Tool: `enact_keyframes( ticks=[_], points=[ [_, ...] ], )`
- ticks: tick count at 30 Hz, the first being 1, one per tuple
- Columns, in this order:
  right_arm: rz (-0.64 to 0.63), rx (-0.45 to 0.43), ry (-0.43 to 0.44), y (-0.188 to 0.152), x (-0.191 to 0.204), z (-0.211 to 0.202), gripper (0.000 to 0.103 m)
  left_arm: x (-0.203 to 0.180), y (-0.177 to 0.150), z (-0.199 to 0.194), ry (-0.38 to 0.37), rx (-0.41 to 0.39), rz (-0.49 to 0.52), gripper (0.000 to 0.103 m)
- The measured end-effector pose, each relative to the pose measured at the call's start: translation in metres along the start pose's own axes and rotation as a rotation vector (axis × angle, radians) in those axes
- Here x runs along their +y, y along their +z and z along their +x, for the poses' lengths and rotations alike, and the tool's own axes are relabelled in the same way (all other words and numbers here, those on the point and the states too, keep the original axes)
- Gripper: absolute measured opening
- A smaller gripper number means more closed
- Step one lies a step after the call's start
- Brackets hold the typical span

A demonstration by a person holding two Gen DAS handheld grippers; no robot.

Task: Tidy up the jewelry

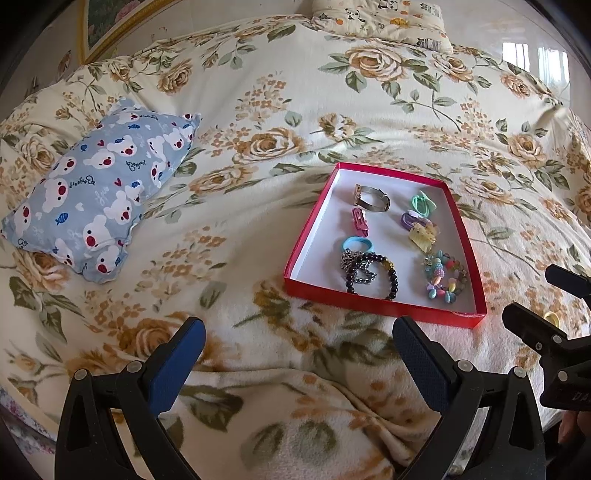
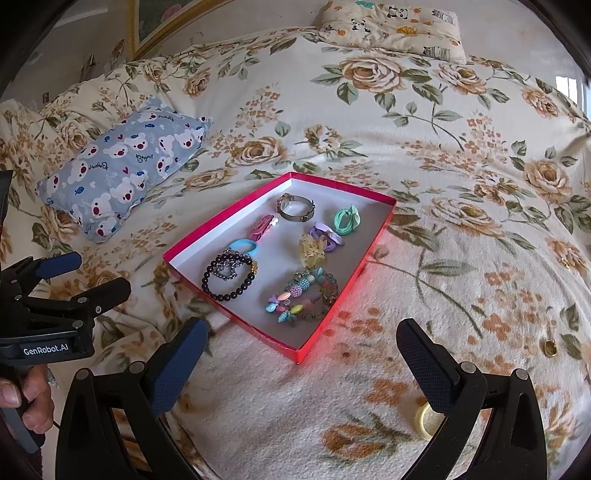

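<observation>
Left tongs [image 1: 298,349] were held low over the bed's floral blanket [image 1: 258,369], spread wide apart, nothing between the pads. Right tongs [image 2: 302,354] were likewise held apart and empty, hovering over the blanket just short of the red tray's [image 2: 295,347] near corner. A hand [image 2: 26,402] was seen gripping the left tool's handle at the left edge of the right wrist view.

A yellow hair tie [image 2: 424,421] was lying on the blanket, partly hidden by the right tongs' right finger. A small gold ring [image 2: 550,348] was seen further right on the blanket, well apart from the tray.

The tray was placed mid-bed, shallow rim all round. Inside it, near to far: a black bead bracelet [image 2: 229,280] tangled with a chain, a multicolour bead bracelet [image 2: 303,299], a blue hair tie [image 2: 243,246], a yellow clip [image 2: 312,251], a pink clip [image 2: 262,227], a purple tie [image 2: 325,232], a green tie [image 2: 347,218], a metal bangle [image 2: 295,207].

Open blanket was seen on every side of the tray. A blue bear-print pillow [image 1: 99,192] was lying far left, a panda-print pillow [image 1: 380,18] at the far edge.
</observation>
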State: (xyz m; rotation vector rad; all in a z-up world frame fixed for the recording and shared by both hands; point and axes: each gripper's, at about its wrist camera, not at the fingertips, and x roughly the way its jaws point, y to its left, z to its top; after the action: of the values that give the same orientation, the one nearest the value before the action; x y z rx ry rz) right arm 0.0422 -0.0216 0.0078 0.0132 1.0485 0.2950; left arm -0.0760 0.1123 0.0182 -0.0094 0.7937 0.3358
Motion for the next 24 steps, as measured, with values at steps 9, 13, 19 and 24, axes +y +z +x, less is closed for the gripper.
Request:
enact_keyframes(
  ticks=[9, 13, 19, 24],
  points=[
    [0.000, 0.003, 0.003, 0.0009, 0.0014, 0.0000, 0.103, -0.0009, -0.0006, 0.0014, -0.003, 0.000, 0.004, 0.102],
    [0.002, -0.009, 0.009, 0.0013, 0.0028, -0.0009, 0.103, -0.0009, -0.0007, 0.0016, -0.004, -0.001, 0.004, 0.102],
    [0.006, -0.022, 0.021, 0.0023, 0.0033, -0.0033, 0.103, -0.0021, -0.0004, 0.0004, -0.001, -0.004, 0.007, 0.102],
    [0.008, -0.020, 0.023, 0.0025, 0.0025, -0.0035, 0.103, -0.0035, 0.0003, -0.0022, -0.008, -0.008, 0.010, 0.102]
  ],
)
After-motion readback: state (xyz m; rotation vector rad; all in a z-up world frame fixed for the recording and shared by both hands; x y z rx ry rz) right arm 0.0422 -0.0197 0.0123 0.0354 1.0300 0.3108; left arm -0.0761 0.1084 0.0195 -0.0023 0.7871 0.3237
